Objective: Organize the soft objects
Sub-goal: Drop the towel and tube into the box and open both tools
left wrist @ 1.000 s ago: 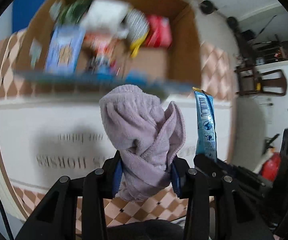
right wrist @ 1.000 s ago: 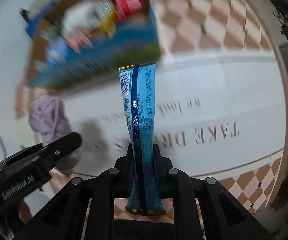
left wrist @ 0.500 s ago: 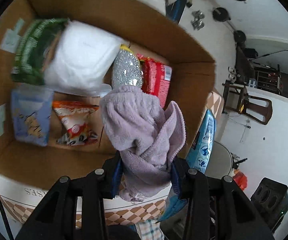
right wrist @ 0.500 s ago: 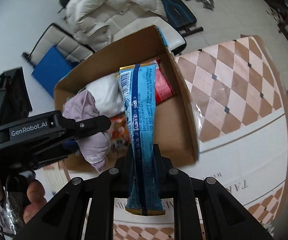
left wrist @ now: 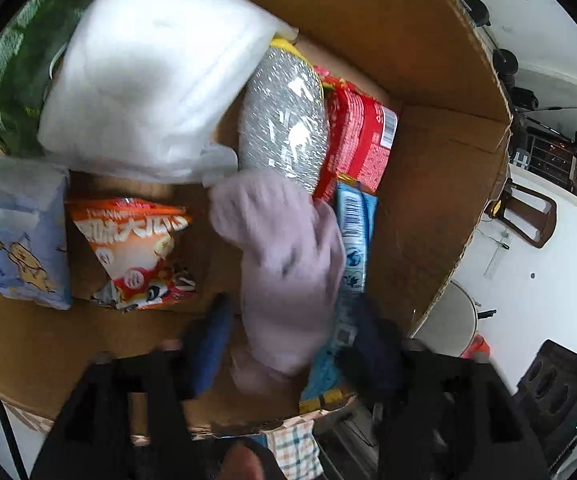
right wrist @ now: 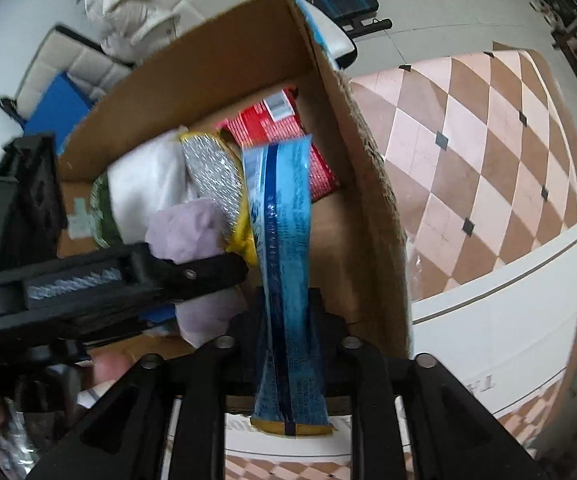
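Cloth first, in my left view: the fluffy lilac towel (left wrist: 284,268) is now low inside the brown cardboard box (left wrist: 440,216), where half a second ago it was held up high above it. My left claw (left wrist: 288,344) looks wider than before, with gaps beside the towel, so I think it has just let go, though the blur makes me unsure. The towel lies against the shiny silver bag (left wrist: 284,120) and the long blue snack packet (left wrist: 354,236).

In my right view, my right claw (right wrist: 288,312) is squeezed tight on that blue packet, which stands up over the box, close to its right wall. It hangs lower than before. I think the towel is put away, and the packet should go in next, beside the red packet (right wrist: 276,128).
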`<act>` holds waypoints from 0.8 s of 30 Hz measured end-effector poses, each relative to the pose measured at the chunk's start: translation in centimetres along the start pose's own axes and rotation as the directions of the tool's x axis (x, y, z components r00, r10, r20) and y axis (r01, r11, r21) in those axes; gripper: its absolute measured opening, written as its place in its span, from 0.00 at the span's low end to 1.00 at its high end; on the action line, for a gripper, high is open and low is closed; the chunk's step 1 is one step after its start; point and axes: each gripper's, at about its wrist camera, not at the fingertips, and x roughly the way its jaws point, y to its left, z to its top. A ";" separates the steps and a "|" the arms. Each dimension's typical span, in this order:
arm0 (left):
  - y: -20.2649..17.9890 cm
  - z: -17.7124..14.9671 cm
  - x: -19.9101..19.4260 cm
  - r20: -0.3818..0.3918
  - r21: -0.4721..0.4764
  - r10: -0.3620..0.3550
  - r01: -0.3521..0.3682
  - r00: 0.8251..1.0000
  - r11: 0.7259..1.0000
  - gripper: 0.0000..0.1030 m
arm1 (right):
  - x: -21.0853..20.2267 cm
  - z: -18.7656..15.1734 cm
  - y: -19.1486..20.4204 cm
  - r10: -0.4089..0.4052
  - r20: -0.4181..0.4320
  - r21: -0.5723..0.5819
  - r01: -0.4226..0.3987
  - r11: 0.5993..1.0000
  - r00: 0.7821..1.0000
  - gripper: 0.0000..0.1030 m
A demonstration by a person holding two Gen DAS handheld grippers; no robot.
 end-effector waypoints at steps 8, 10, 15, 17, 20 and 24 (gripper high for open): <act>-0.2 -1.8 -2.5 0.119 0.074 0.099 -0.108 0.988 0.991 0.83 | -1.8 -0.1 1.4 -0.055 0.040 -0.102 0.059 0.993 0.998 0.79; -0.2 -2.9 -3.4 0.158 0.093 0.130 -0.145 0.979 0.985 0.83 | -2.3 -0.3 1.5 -0.060 0.046 -0.118 0.065 0.991 0.997 0.79; 0.7 -5.6 -5.1 0.269 0.120 0.231 -0.270 0.935 0.955 0.84 | -3.0 -1.5 1.9 -0.101 0.076 -0.162 0.112 0.980 0.992 0.79; 1.5 -6.6 -5.8 0.313 0.122 0.267 -0.318 0.912 0.940 0.84 | -3.0 -2.2 2.0 -0.123 0.090 -0.182 0.137 0.974 0.988 0.79; 2.5 -7.9 -6.5 0.386 0.111 0.338 -0.407 0.859 0.907 0.84 | -3.1 -3.2 2.3 -0.161 0.117 -0.211 0.183 0.960 0.980 0.79; 3.6 -9.6 -6.7 0.442 0.096 0.398 -0.484 0.804 0.870 0.84 | -2.7 -4.9 3.0 -0.198 0.138 -0.251 0.228 0.941 0.970 0.79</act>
